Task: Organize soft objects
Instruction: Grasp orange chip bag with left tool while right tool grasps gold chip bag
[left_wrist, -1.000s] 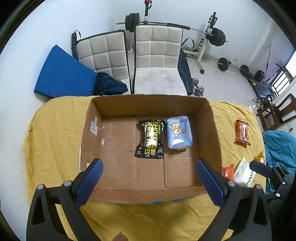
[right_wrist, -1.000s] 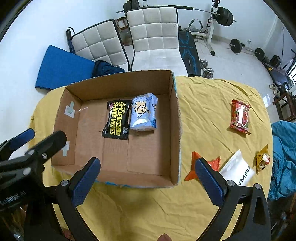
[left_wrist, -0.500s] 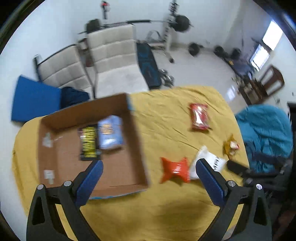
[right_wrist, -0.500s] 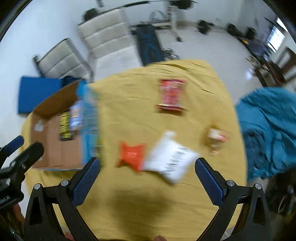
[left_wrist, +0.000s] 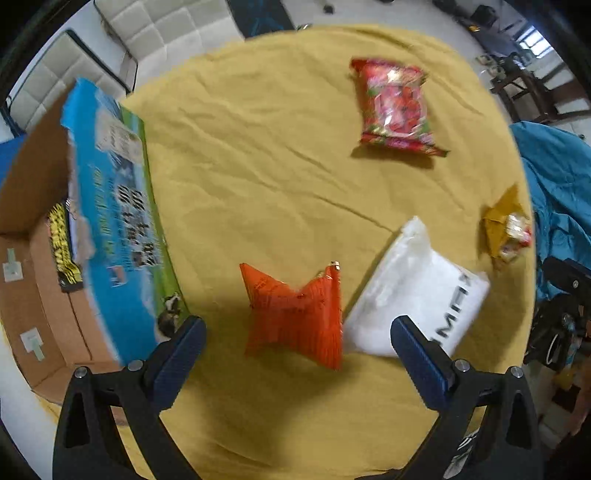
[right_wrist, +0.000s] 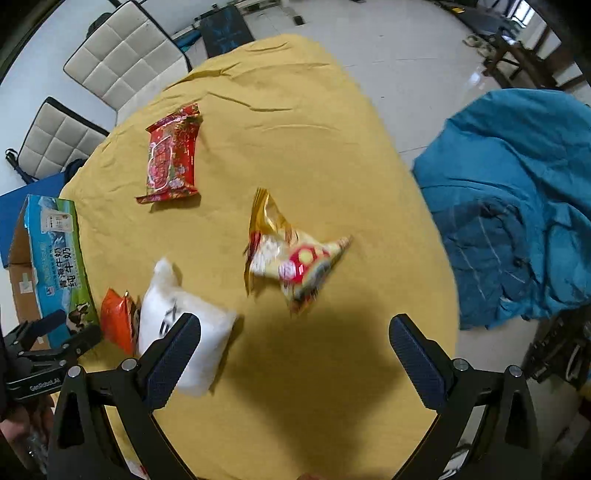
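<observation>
While the cardboard box (left_wrist: 33, 266) is sitting at the cloth's left edge, the left gripper (left_wrist: 295, 332) is hanging wide open over a crinkled orange packet (left_wrist: 295, 314) touching a puffy white pouch (left_wrist: 417, 291). Right gripper (right_wrist: 295, 332) is gaping, empty, near a glossy gold snack bag (right_wrist: 291, 258) (bare yellow tablecloth (right_wrist: 295, 147) beyond).
</observation>
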